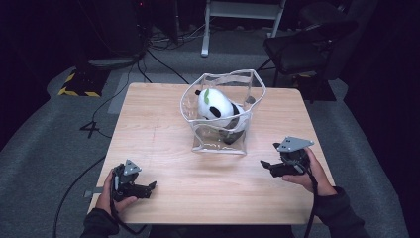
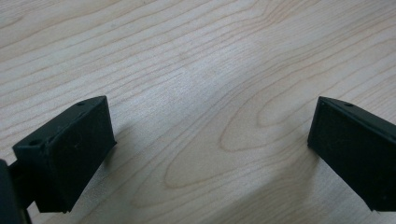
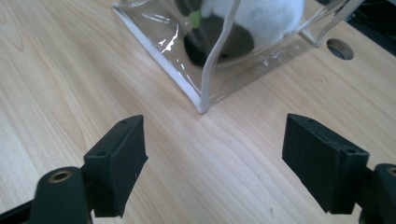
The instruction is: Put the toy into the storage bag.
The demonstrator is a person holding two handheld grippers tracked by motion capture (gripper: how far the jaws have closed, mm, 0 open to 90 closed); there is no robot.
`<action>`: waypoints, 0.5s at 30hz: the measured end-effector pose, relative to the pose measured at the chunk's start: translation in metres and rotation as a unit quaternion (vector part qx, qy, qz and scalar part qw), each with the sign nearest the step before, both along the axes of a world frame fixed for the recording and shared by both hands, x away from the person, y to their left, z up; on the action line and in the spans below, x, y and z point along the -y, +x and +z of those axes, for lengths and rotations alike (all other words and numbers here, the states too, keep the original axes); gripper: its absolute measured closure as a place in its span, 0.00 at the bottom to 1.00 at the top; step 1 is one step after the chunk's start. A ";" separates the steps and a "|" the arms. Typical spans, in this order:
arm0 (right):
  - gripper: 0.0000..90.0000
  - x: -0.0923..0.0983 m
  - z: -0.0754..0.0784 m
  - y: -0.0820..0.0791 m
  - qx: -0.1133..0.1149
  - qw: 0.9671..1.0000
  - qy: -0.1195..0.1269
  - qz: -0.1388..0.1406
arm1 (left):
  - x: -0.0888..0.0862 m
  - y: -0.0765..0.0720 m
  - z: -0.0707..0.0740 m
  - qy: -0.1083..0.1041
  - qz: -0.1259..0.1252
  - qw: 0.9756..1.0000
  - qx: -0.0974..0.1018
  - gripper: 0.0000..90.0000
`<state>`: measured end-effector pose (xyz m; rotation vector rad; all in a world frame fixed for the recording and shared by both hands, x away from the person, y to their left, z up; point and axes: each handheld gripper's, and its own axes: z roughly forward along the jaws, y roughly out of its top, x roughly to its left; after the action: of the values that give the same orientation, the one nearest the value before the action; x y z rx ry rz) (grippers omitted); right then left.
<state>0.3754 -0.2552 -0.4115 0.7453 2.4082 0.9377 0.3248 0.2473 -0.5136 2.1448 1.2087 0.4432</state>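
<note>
Both grippers, left (image 1: 151, 187) and right (image 1: 265, 164), are open and empty. The bag (image 1: 220, 144) ahead looks floppy; a bump may tip its panda (image 1: 215, 106).

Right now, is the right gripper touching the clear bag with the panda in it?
Apart. In the right gripper view, bare table lies between the open right gripper and the corner of the clear bag; the high view shows the same gap.

Looks like a lab or recording studio, not a home: lone light-wood table (image 1: 163, 148) on grey carpet (image 1: 44, 148), dark surroundings, loose cables (image 1: 163, 64) across the floor, a hazard-striped stand base (image 1: 78, 88), a black chair (image 1: 302, 49), white frame legs (image 1: 205, 29) behind.
</note>
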 end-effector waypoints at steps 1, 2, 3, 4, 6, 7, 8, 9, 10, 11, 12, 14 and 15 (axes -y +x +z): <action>0.24 0.000 -0.002 -0.001 0.000 1.000 -0.003 0.001 | 0.000 0.000 0.000 -0.001 0.001 1.000 0.000 0.01; 0.24 0.000 -0.004 -0.002 -0.002 1.000 -0.006 0.000 | 0.000 0.000 0.000 0.000 0.000 1.000 0.000 0.01; 0.24 0.001 -0.006 -0.003 -0.002 1.000 -0.008 0.000 | 0.000 0.000 0.000 -0.001 0.001 1.000 0.000 0.01; 0.24 0.001 -0.007 -0.003 -0.002 1.000 -0.009 0.000 | 0.000 0.000 0.000 0.000 0.000 1.000 0.000 0.01; 0.24 0.002 -0.010 -0.005 -0.003 1.000 -0.013 -0.001 | 0.000 0.000 0.000 -0.001 0.001 1.000 0.000 0.01; 0.24 0.002 -0.011 -0.006 -0.003 1.000 -0.014 -0.001 | 0.000 0.000 0.000 -0.001 0.000 1.000 0.000 0.01; 0.24 0.002 -0.013 -0.006 -0.002 1.000 -0.017 -0.003 | 0.000 0.000 0.000 0.000 0.000 1.000 0.000 0.01; 0.24 0.003 -0.014 -0.007 -0.001 1.000 -0.020 -0.002 | 0.000 0.000 0.000 0.000 0.000 1.000 0.000 0.01; 0.24 0.004 -0.016 -0.007 -0.003 1.000 -0.019 -0.002 | 0.000 0.000 0.000 0.000 0.000 1.000 0.000 0.01; 0.24 0.005 -0.018 -0.007 -0.005 1.000 -0.020 -0.003 | 0.000 0.000 0.000 -0.001 0.001 1.000 0.000 0.01; 0.24 0.006 -0.020 -0.008 -0.007 1.000 -0.022 -0.004 | 0.000 0.000 0.000 0.000 0.000 1.000 0.000 0.01; 0.24 0.008 -0.025 -0.009 -0.011 1.000 -0.025 -0.006 | 0.000 0.000 0.000 0.000 0.000 1.000 0.000 0.01; 0.24 0.009 -0.028 -0.009 -0.012 1.000 -0.028 -0.007 | 0.000 0.000 0.000 -0.001 0.001 1.000 0.000 0.01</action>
<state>0.3665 -0.2644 -0.4390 0.7555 2.4357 0.8583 0.3248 0.2472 -0.5137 2.1417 1.2103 0.4431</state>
